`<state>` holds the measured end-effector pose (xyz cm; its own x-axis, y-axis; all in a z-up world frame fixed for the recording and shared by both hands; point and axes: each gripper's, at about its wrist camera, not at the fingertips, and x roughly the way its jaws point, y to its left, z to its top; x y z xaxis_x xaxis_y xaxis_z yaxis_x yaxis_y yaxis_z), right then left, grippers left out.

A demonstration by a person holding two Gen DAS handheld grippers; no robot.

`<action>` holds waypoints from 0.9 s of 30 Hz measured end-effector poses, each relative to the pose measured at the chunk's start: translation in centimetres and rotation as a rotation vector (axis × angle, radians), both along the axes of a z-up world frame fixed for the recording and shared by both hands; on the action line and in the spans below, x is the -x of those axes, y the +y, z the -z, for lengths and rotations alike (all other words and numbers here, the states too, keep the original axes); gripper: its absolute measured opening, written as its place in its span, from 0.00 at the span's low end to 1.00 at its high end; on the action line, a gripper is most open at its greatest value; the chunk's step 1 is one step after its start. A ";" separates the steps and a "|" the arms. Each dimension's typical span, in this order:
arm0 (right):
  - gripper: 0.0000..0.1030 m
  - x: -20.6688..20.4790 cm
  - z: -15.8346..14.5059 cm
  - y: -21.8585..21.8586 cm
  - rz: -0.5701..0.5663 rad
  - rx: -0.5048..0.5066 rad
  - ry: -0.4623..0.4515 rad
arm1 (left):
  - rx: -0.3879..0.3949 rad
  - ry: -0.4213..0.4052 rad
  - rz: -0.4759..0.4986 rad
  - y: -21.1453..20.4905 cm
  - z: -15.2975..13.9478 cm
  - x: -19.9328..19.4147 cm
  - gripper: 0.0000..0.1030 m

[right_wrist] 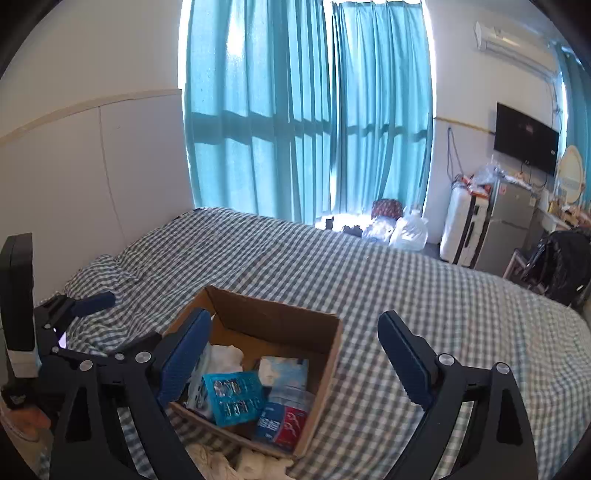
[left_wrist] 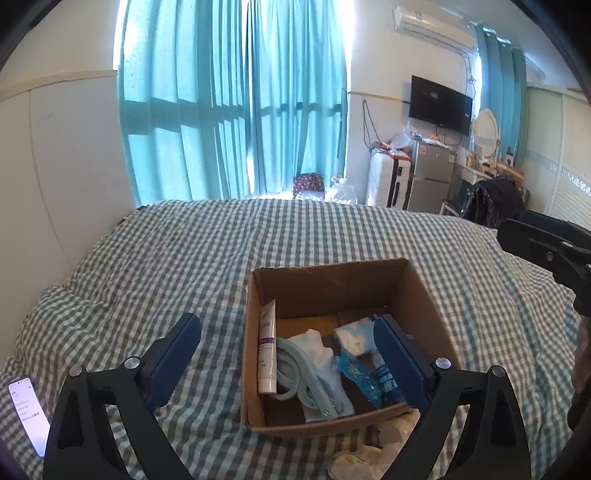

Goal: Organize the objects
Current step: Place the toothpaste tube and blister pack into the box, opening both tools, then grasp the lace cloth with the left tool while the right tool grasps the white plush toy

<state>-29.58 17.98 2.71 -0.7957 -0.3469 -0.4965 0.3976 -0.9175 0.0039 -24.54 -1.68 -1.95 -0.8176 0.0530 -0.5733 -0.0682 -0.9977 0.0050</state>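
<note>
Little writing is legible from here: the white tube (left_wrist: 267, 350) standing against the left wall of the cardboard box (left_wrist: 424, 291) has a purple band and print I cannot read, and the blue-and-red packet (right_wrist: 282, 422) at the box's near corner carries white characters too small to make out. A teal packet (right_wrist: 234, 402) lies beside it, with white cloth (left_wrist: 314, 343) and a pale green strap (left_wrist: 299, 373) also inside.

My left gripper (left_wrist: 288, 362) hangs over the box's near-left part, its fingers (left_wrist: 173, 354) spread wide with nothing between them; one finger sits outside the box, the other above its contents. My right gripper (right_wrist: 295, 362) hovers above the box from the other side, equally wide open and empty.

The box rests on a bed (left_wrist: 184, 251) covered in green-and-white check. More white cloth (right_wrist: 255, 461) lies just outside the box's near edge. A lit phone (left_wrist: 27, 417) lies on the bed at the left. Behind are teal curtains (left_wrist: 229, 103), a wall television (left_wrist: 439, 105), an air conditioner (left_wrist: 432, 27), a white suitcase (left_wrist: 384, 181) and a small fridge (left_wrist: 432, 181).
</note>
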 end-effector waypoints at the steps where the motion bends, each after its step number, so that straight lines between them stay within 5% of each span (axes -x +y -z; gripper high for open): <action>1: 0.91 -0.8 -0.4 0.6 0.008 -0.005 0.012 | 0.001 0.002 -0.005 0.2 -0.2 -0.4 0.97; 7: 0.93 -3.9 -0.1 3.0 0.038 -0.020 0.015 | 0.002 -0.026 -0.033 1.6 1.1 -3.2 0.99; 17: 0.93 -5.5 9.1 6.6 0.108 -0.048 -0.126 | 0.042 -0.122 -0.058 4.6 8.1 -5.5 0.99; 21: 0.93 -5.2 12.3 7.4 0.151 -0.052 -0.198 | 0.021 -0.151 0.002 6.2 11.6 -6.0 0.99; 27: 0.93 -5.3 14.2 7.4 0.175 -0.081 -0.233 | 0.107 -0.258 0.106 9.3 16.5 -5.1 0.99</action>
<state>-24.29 25.35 -11.48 -0.7009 -0.1665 -0.6936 0.2305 -0.9731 0.0007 -19.46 7.63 -18.45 -0.6370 0.0583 -0.7687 -0.1846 -0.9797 0.0787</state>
